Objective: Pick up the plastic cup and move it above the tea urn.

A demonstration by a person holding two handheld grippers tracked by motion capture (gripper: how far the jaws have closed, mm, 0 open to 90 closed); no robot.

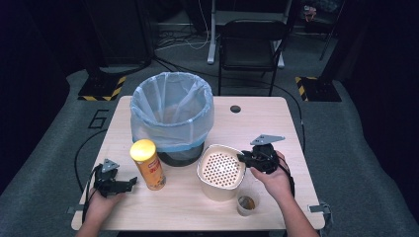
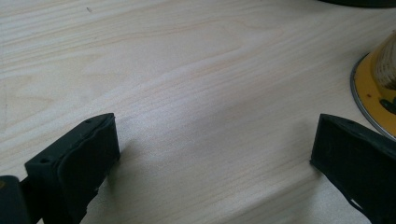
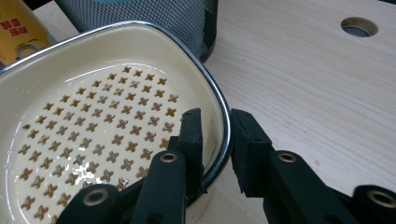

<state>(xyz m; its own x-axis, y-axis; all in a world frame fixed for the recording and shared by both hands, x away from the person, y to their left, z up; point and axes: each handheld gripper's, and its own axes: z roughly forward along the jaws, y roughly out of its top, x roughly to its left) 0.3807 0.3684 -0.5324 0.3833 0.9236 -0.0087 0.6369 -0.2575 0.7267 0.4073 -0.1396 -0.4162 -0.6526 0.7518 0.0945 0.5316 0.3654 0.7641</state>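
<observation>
Right tool (image 3: 215,140) clamped on the cream strainer bowl (image 1: 220,170) rim, one jaw inside, one outside, left tool (image 2: 210,154) wide apart, resting on the bench (image 2: 187,70)

The right claw (image 1: 243,159) grips the cream strainer bowl's (image 1: 221,170) rim beside a lined bin (image 1: 172,116).

Yellow can (image 2: 378,88) cut off at edge
</observation>
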